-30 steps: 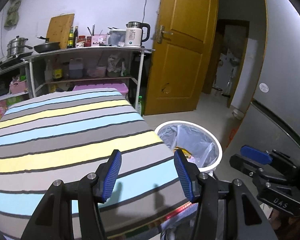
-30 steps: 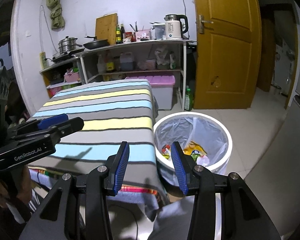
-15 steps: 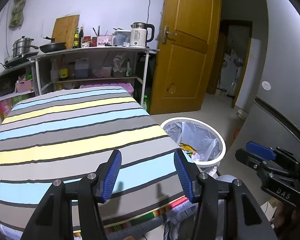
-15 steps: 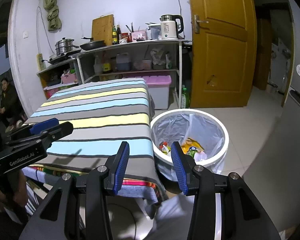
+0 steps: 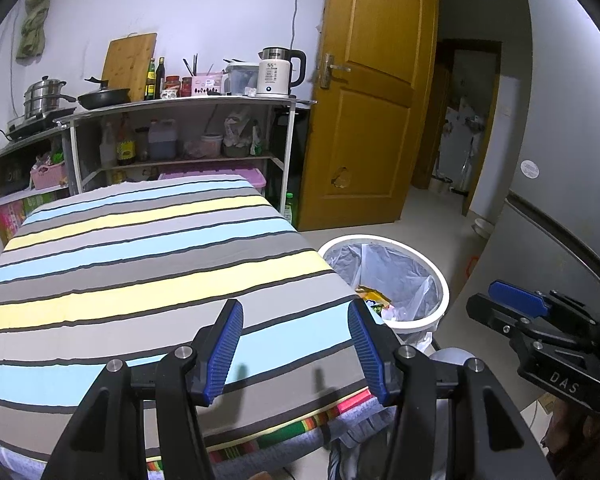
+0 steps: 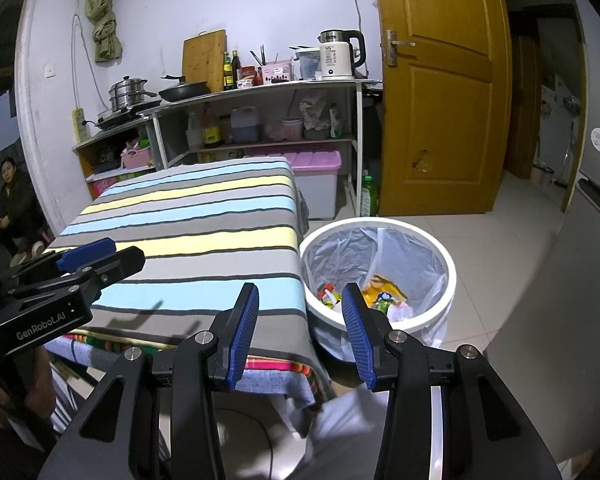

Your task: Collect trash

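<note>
My left tongs (image 5: 294,344) gape over the striped cloth (image 5: 140,264), nothing between the jaws. My right tongs (image 6: 298,330) also gape, empty, over the cloth's corner. Trash (image 6: 380,296) lies in the lined bin (image 6: 450,276) beside the table.

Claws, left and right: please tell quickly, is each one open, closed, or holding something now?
Left claw: open, holding nothing.
Right claw: open, holding nothing.

Pale wall (image 6: 284,4), wooden door (image 6: 440,92), cluttered shelf unit (image 6: 260,120), tiled floor (image 6: 500,248).
</note>
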